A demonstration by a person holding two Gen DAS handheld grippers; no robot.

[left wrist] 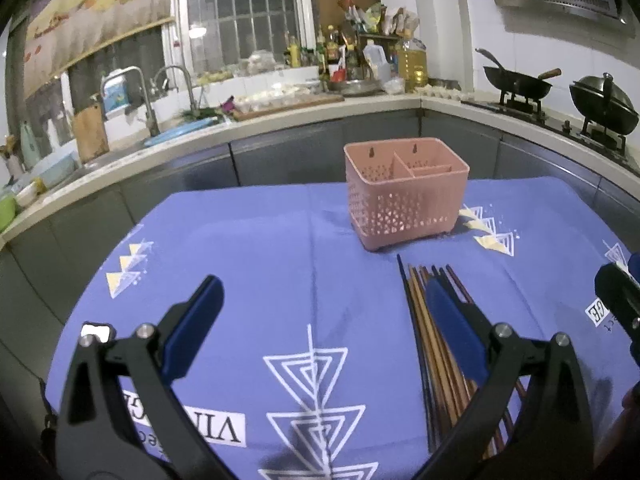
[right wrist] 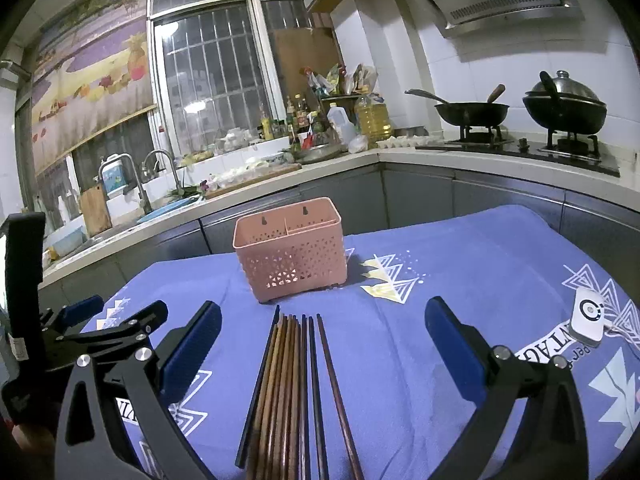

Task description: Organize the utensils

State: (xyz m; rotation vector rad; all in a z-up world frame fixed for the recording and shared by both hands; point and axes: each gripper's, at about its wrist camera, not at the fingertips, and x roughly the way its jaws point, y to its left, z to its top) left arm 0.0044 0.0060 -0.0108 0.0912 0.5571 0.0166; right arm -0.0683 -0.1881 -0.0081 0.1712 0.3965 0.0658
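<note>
While both hover, left gripper point(left wrist: 320, 320) wide open, right gripper point(right wrist: 324, 344) wide open, empty.

Matt pink plastic caddy point(right wrist: 290, 250), perforated, on smooth blue cloth point(right wrist: 460, 272); in front of caddy, wood chopsticks point(right wrist: 288, 392), some w/ glossy dark finish.

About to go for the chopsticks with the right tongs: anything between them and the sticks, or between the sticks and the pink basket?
Nothing visible. The right tongs hang open over the bundle of dark and brown wooden chopsticks, and only bare purple tablecloth separates them from the pink perforated plastic basket.
</note>
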